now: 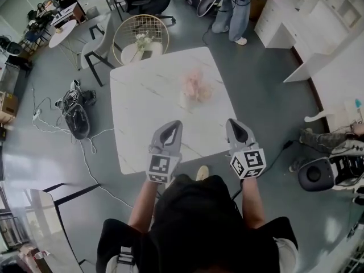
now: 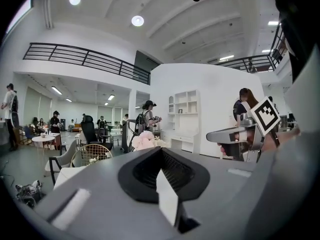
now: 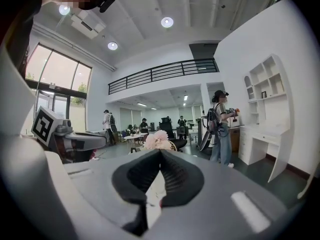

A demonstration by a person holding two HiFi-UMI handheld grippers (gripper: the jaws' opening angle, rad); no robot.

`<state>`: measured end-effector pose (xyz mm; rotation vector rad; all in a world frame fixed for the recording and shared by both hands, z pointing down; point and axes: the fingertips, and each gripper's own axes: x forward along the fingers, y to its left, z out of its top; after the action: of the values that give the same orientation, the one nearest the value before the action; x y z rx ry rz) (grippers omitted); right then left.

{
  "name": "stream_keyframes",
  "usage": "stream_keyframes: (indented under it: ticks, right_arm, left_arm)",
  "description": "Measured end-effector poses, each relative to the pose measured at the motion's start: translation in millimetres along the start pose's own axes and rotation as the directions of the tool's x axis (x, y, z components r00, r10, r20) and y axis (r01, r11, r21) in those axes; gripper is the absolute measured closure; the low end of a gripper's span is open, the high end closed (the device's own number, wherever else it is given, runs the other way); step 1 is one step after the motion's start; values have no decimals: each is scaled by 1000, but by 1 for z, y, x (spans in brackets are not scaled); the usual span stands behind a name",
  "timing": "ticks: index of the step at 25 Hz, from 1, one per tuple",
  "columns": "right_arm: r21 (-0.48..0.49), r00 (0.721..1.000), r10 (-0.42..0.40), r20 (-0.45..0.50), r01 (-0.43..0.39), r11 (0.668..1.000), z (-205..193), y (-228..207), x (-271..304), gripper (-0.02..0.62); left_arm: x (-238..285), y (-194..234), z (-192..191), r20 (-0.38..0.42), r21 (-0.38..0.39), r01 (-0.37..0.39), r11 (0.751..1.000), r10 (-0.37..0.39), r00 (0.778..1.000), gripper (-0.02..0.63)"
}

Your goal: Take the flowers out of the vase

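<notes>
Now, your left gripper point(image 1: 172, 127) and right gripper point(image 1: 236, 127) sit closed and empty at the lower middle of the head view. The pink flowers point(image 1: 197, 83) stand in their vase point(image 1: 186, 100) on the white table point(image 1: 142, 107), above them near centre. Open one claw wide early, grip the stems low, and steady the vase with the other.

Square white marble-top table point(image 1: 142, 129) on grey floor. Gold wire chair point(image 1: 140, 38) at its far edge, grey chair point(image 1: 96, 44) beside that. Black office chair point(image 1: 145, 1) further back. Black bag point(image 1: 78, 120) and white cables point(image 1: 85, 147) on floor left of table. Person in jeans point(image 1: 232, 16) stands near white cabinet point(image 1: 281, 24).
</notes>
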<state>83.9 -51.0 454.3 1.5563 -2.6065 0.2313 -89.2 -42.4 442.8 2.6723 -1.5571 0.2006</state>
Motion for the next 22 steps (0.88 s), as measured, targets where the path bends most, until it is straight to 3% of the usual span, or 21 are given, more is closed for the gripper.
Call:
stream_keyframes:
  ticks: [12, 22]
  right_arm:
    - [-19, 990, 138, -3, -138, 990, -19, -42, 14, 592]
    - [14, 986, 167, 8, -167, 986, -11, -59, 19, 592]
  left_arm:
    - [26, -24, -25, -25, -7, -149, 989, 149, 989, 598]
    - [40, -33, -12, -33, 6, -178, 984, 178, 984, 598]
